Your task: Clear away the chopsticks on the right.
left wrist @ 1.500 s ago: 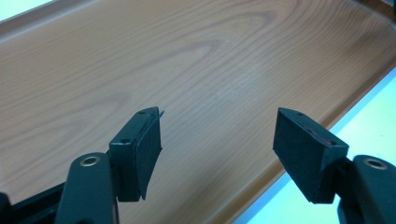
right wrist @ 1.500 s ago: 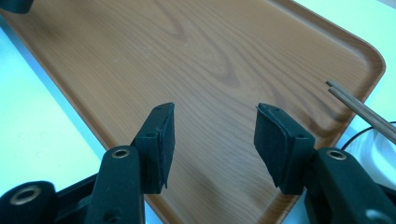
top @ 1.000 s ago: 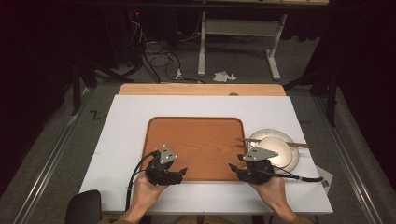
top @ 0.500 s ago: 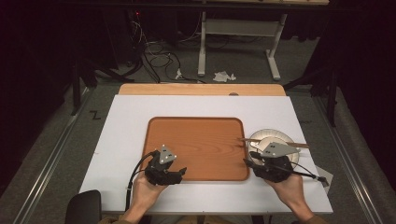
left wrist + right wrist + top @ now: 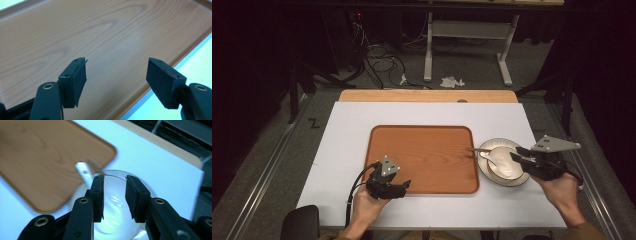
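Bright lit table (image 5: 427, 115), dark surroundings, motion blur and glare in right gripper view

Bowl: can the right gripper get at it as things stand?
Probably yes. The right gripper hovers over the bowl, jaws part open with nothing between them, having just been closing. A spoon lies in the bowl, which could crowd a rim grab.

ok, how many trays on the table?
1. The wooden tray lies mid-table, between the grippers, with the white bowl just off its right edge. Nothing seems to hide another.
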Demonstrator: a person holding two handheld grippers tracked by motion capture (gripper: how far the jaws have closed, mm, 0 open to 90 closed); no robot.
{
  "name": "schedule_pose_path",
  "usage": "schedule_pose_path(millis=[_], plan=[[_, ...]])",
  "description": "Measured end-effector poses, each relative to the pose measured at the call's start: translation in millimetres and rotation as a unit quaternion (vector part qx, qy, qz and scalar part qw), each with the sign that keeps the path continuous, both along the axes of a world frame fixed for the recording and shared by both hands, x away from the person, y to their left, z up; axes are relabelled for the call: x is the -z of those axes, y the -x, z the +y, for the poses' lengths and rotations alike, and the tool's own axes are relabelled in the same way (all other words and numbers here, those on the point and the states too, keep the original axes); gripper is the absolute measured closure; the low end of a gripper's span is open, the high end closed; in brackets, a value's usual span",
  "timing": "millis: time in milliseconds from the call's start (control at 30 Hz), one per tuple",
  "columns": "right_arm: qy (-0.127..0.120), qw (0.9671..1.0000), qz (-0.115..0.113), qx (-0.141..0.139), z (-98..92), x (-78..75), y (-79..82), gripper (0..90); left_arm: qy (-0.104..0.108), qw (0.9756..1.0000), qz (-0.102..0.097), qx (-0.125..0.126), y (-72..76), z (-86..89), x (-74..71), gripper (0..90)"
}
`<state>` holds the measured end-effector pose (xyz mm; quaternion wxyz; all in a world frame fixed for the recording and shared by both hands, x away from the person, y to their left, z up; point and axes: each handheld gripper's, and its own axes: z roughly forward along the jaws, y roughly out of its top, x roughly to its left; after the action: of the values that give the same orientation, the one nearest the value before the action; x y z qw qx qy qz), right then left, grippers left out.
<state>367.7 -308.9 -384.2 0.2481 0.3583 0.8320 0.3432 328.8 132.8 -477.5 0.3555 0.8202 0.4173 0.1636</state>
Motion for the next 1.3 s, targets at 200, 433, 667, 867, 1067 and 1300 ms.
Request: schedule_pose_path(millis=[200, 433, 667, 867, 1067, 1300], plan=[[-0.001, 0.9990, 0.015, 0.042, -31.7, -2.7, -17.4, 70.3, -0.003, 1.0000, 0.001, -0.002, 2.2, 1.8, -0.2, 32.2], [0.025, 0.9945, 0.084, 0.056, -47.1, 23.6, -51.0, 72.9, -0.003, 0.9999, 0.003, -0.014, 6.4, 6.3, 0.3, 32.2], [0.047, 0.9890, 0.129, 0.056, -51.4, 41.8, -74.8, 73.6, -0.005, 0.9997, 0.004, -0.024, 10.9, 10.5, 0.9, 32.1], [0.055, 0.9856, 0.149, 0.059, -56.2, 50.7, -85.3, 73.7, -0.005, 0.9994, 0.005, -0.034, 15.5, 13.8, 1.7, 32.1], [0.053, 0.9838, 0.162, 0.055, -61.1, 59.8, -93.2, 73.6, -0.011, 0.9992, 0.007, -0.039, 17.0, 14.1, 2.9, 32.0], [0.056, 0.9833, 0.166, 0.049, -59.3, 60.5, -97.9, 73.6, -0.014, 0.9989, 0.005, -0.044, 20.0, 15.1, 3.3, 32.0]])
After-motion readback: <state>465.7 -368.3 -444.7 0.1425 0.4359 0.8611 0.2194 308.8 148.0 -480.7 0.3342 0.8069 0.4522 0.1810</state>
